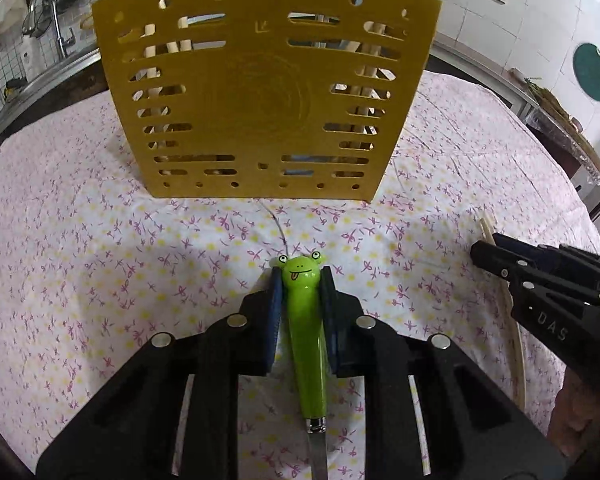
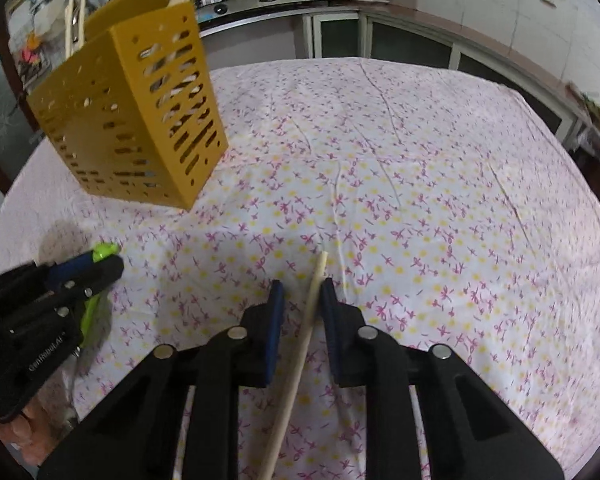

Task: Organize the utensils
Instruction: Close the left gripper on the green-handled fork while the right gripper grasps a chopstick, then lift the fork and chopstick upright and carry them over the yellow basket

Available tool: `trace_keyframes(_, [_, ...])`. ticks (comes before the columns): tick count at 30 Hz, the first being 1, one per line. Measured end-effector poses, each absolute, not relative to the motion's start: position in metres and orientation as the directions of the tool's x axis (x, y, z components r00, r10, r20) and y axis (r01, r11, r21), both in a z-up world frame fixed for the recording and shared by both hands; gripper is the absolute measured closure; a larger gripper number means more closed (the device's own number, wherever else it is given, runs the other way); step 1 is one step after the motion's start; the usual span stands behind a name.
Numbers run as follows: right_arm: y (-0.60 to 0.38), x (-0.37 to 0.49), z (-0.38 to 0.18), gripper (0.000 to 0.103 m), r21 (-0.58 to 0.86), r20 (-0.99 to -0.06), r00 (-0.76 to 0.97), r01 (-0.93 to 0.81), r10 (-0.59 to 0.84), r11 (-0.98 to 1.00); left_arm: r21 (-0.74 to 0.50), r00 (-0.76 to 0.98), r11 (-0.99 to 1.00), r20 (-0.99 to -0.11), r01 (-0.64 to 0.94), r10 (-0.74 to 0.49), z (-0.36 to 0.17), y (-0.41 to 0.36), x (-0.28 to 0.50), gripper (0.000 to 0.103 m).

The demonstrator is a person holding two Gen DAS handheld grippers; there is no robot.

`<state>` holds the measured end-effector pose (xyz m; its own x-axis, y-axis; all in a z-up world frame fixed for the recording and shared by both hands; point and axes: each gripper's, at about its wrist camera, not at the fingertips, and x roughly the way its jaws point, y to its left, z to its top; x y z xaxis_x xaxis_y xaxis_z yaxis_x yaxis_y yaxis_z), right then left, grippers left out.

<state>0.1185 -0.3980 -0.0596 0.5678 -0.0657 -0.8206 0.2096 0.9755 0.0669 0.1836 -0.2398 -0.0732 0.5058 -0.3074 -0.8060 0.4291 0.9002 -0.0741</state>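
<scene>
The left gripper (image 1: 300, 284) jaws are narrow and clamp the green frog-faced handle (image 1: 305, 320) of a metal utensil. The right gripper (image 2: 302, 294) jaws, also narrow, have a wooden chopstick (image 2: 300, 352) between the pads; whether both pads press it I cannot tell. Behind stands the yellow slotted utensil holder (image 1: 260, 92), with more chopsticks inside, on the floral tablecloth (image 2: 420, 200).

Mustard-yellow slotted plastic utensil holder (image 1: 266, 88) fills the upper centre; below it, a white tablecloth (image 1: 80, 248) dotted with purple sprigs and yellow spots, a bright-green frog-faced utensil handle (image 1: 306, 320), and a pale wooden chopstick (image 2: 300, 356).
</scene>
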Motion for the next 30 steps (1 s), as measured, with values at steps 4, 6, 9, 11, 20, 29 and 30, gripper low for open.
trace_keyframes(4, [-0.403,0.124,-0.060,0.083,0.092,-0.833,0.552,0.209,-0.040,0.974,-0.081,0.502,0.893,-0.803,0.442,-0.322,-0.074,-0.241,0.182,0.085])
trace_keyframes(6, [-0.405,0.128,-0.059,0.084,0.098,-0.837,0.547,0.208,-0.033,0.973,-0.094,0.497,0.892,-0.802,0.443,-0.332,-0.075,-0.235,0.181,0.084])
trace_keyframes(9, [-0.402,0.129,-0.060,0.085,0.089,-0.836,0.547,0.209,-0.041,0.974,-0.091,0.505,0.893,-0.797,0.442,-0.331,-0.077,-0.231,0.181,0.084])
trace_keyframes(11, [-0.403,0.128,-0.059,0.092,0.097,-0.831,0.555,0.217,-0.041,0.971,-0.079,0.516,0.893,-0.792,0.443,-0.326,-0.077,-0.231,0.178,0.084])
trace_keyframes(20, [-0.395,0.117,-0.054,0.097,0.073,-0.815,0.575,0.218,-0.067,0.973,-0.163,0.508,0.891,-0.771,0.425,-0.384,-0.074,-0.214,0.175,0.085])
trace_keyframes(29, [-0.386,0.096,-0.026,0.097,0.052,-0.775,0.628,0.177,-0.072,0.983,-0.151,0.542,0.890,-0.746,0.430,-0.388,-0.052,-0.203,0.163,0.085])
trace_keyframes(30, [-0.390,0.099,-0.031,0.097,0.052,-0.804,0.592,0.166,-0.057,0.985,-0.142,0.533,0.889,-0.755,0.435,-0.382,-0.052,-0.203,0.163,0.085])
